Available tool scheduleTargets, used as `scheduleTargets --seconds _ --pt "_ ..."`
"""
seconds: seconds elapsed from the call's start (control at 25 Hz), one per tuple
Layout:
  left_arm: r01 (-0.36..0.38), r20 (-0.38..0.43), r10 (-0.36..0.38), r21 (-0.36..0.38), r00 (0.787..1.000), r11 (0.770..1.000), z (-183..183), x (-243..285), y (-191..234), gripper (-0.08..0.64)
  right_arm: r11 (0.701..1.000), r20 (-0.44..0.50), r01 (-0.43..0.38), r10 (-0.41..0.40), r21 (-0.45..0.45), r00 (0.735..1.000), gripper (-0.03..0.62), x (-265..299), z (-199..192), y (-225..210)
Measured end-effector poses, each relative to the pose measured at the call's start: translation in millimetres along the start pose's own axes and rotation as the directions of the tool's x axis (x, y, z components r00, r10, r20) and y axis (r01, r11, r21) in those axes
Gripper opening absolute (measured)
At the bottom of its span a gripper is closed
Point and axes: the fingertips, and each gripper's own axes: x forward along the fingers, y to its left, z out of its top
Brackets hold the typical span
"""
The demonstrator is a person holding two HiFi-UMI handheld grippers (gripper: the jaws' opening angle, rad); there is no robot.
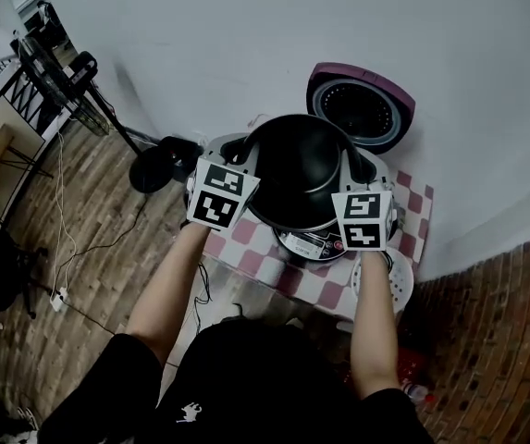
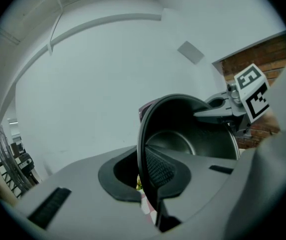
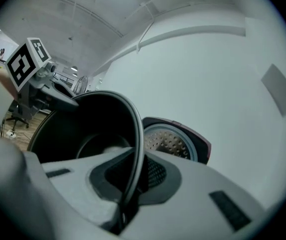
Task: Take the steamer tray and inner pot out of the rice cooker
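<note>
Left tool (image 2: 150, 170): jaws closed tight on the near-left rim of the black inner pot (image 1: 297, 166). Right tool (image 3: 132, 180): jaws closed tight on the opposite rim. The pot hangs between both tools, above the rice cooker (image 1: 313, 244). The cooker lid (image 1: 362, 107) stands open behind. The cooker sits on a checked cloth (image 1: 278, 276).
</note>
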Motion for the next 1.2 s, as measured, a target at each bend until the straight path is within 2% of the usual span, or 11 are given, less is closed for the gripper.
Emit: scheduleTargets --seconds 0.72,0.96,1.2 --pt "0.034 0.035 -0.033 -0.038 0.999 0.999 -59 -48 123 0.015 1.000 -0.025 0.014 -0.014 -0.022 1.000 0.009 41 67 122" --pt "0.064 0.009 -0.064 -0.053 0.998 0.997 -88 -54 147 0.015 1.000 -0.071 0.009 -0.011 -0.024 0.997 0.009 52 68 156" --pt "0.093 -0.045 -0.096 -0.070 0.994 0.993 -127 -53 162 0.015 1.000 -0.128 -0.013 0.013 0.000 0.992 0.009 66 53 193"
